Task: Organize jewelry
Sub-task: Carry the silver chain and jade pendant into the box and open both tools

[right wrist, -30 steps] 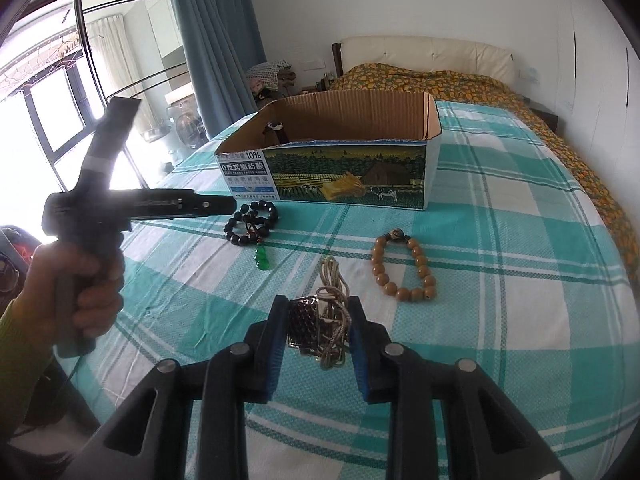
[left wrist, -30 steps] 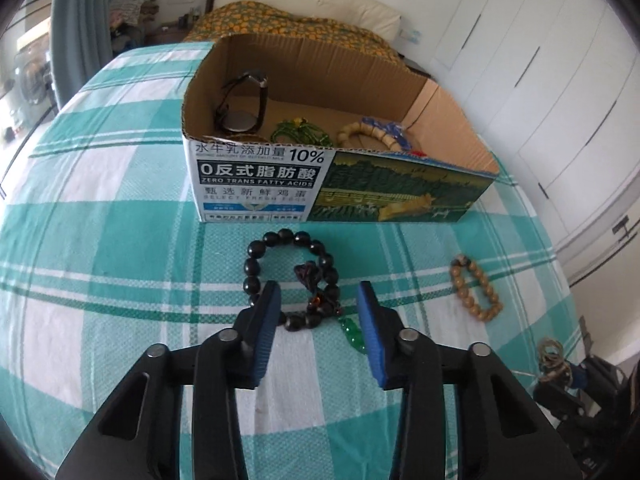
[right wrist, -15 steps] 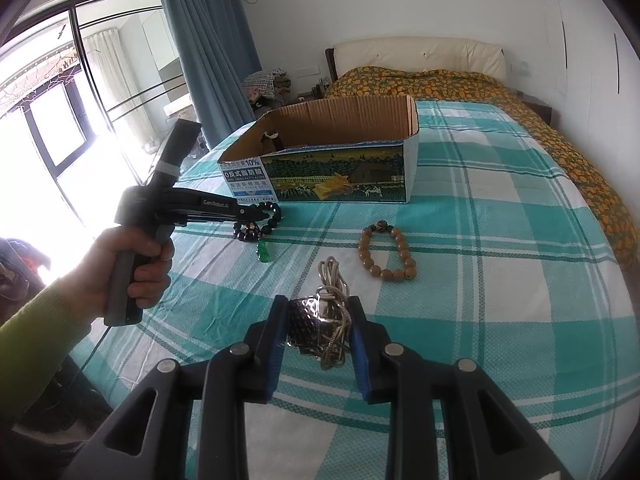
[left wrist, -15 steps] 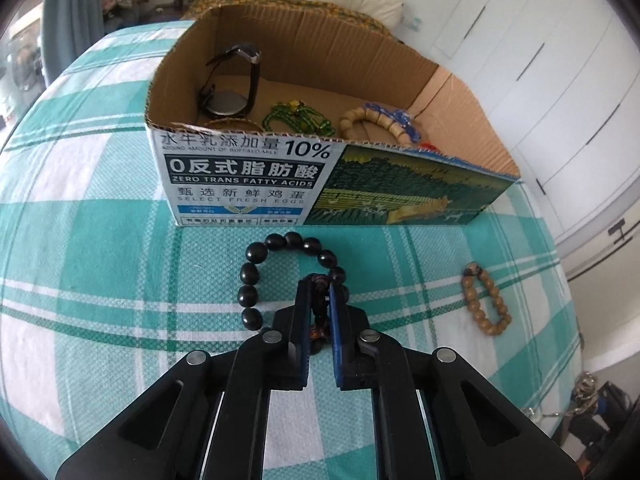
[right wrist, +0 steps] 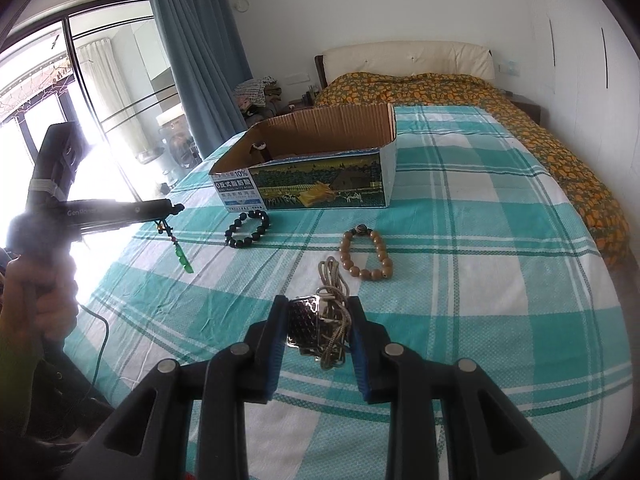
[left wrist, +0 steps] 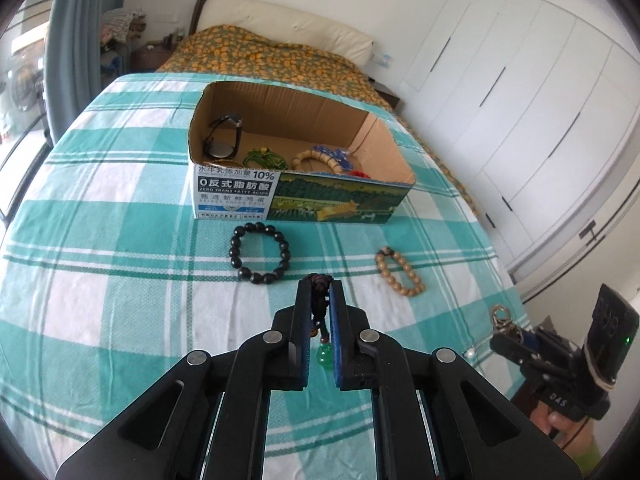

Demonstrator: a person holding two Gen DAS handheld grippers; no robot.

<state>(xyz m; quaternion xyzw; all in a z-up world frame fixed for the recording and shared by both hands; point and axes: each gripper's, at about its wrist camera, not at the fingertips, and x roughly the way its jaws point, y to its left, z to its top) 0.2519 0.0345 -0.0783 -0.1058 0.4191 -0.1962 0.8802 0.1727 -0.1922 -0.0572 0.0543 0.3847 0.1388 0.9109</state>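
Observation:
My left gripper (left wrist: 319, 285) is shut on the dark knotted cord of a green jade pendant (left wrist: 323, 356), which hangs clear above the checked bedspread; the right wrist view shows the pendant (right wrist: 185, 260) dangling from that gripper (right wrist: 178, 208). My right gripper (right wrist: 319, 305) is shut on a dark metal pendant necklace (right wrist: 308, 322) with a braided cord, held low over the bed. A black bead bracelet (left wrist: 259, 253) and a wooden bead bracelet (left wrist: 400, 267) lie in front of the open cardboard box (left wrist: 304, 200).
The box holds a watch (left wrist: 222, 144), green beads (left wrist: 262, 158), a pale bead bracelet (left wrist: 316, 158) and other pieces. A person's hand (right wrist: 44, 288) grips the left tool. Beyond are an orange-patterned quilt (right wrist: 440, 84), a curtain and white wardrobe doors.
My left gripper closed on the jade pendant's cord, then rose and drew back with it, leaving the black bracelet on the bed. The right gripper kept its hold and lifted slightly.

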